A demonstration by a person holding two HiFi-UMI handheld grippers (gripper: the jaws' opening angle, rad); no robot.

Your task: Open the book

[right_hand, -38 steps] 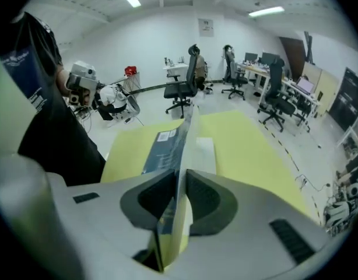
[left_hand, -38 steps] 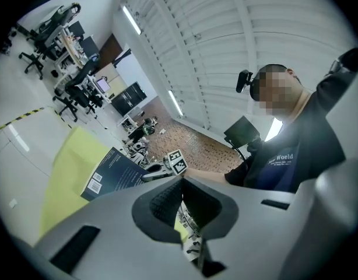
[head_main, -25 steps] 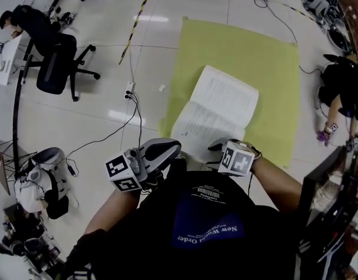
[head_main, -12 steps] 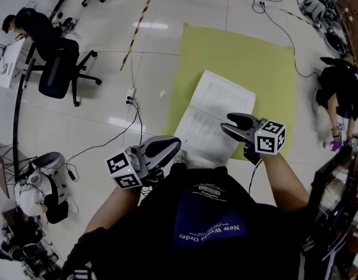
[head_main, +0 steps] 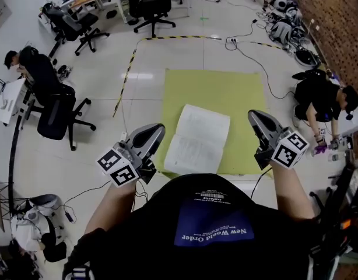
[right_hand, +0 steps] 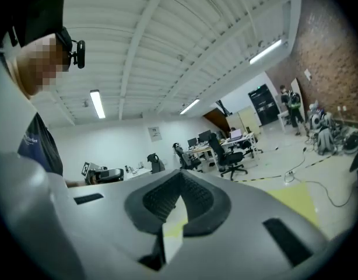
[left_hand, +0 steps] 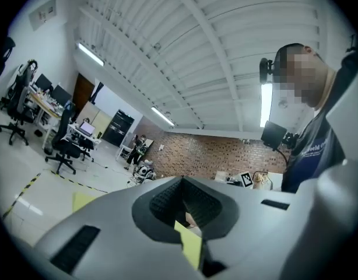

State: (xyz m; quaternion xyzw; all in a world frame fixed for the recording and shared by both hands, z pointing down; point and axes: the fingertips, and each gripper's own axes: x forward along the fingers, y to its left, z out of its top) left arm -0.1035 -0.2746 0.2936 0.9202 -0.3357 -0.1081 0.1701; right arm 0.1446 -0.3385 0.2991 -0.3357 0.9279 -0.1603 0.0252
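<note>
The white, soft-paged book (head_main: 197,139) is lying open, pages up, on the near half of the yellow-green floor mat (head_main: 237,98), so the task is looking done. You are holding both tongs over the mat's near corners: the left gripper (head_main: 158,130) is clenched on nothing, and the right gripper (head_main: 255,117) has just been closing and is empty too. If you are dipping either one back towards the mat, a closed tip could be snagging a page, creasing it or flipping the book shut.
</note>
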